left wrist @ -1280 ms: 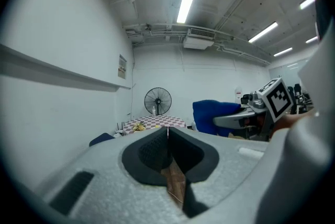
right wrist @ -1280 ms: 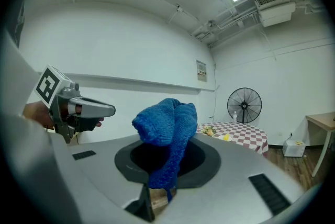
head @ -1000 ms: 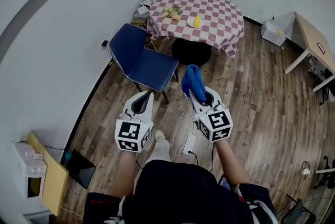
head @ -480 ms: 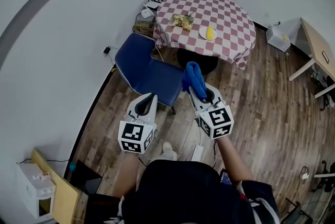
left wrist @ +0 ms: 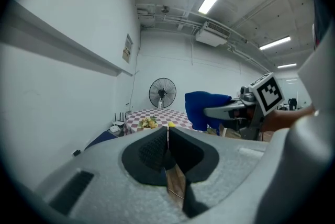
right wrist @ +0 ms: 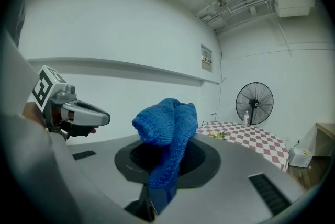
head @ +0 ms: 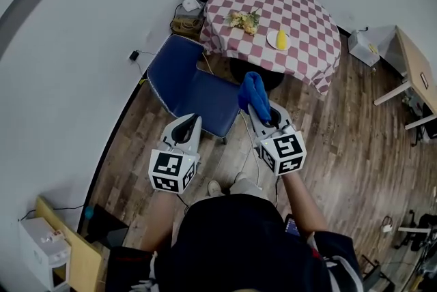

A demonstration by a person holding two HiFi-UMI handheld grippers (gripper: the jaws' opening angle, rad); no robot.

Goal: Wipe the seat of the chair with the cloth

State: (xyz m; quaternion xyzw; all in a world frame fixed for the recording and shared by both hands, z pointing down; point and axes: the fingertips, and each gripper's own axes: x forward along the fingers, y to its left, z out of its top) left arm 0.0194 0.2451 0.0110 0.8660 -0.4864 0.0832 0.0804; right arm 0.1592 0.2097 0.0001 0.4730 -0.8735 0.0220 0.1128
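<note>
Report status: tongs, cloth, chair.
Right tongs shut on cloth, held in air. Left tongs shut, empty. Chair ahead, seat not yet wiped. Table just beyond chair.

Wooden floor [head: 355,134] with blue chair [head: 198,94] and checkered table [head: 304,21]

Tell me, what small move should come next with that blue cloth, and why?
Probably lower the right gripper forward and down onto the chair seat. It is shut on the cloth, which hangs in the air by the seat's near corner, apparently not touching it. The left gripper is shut and empty.
</note>
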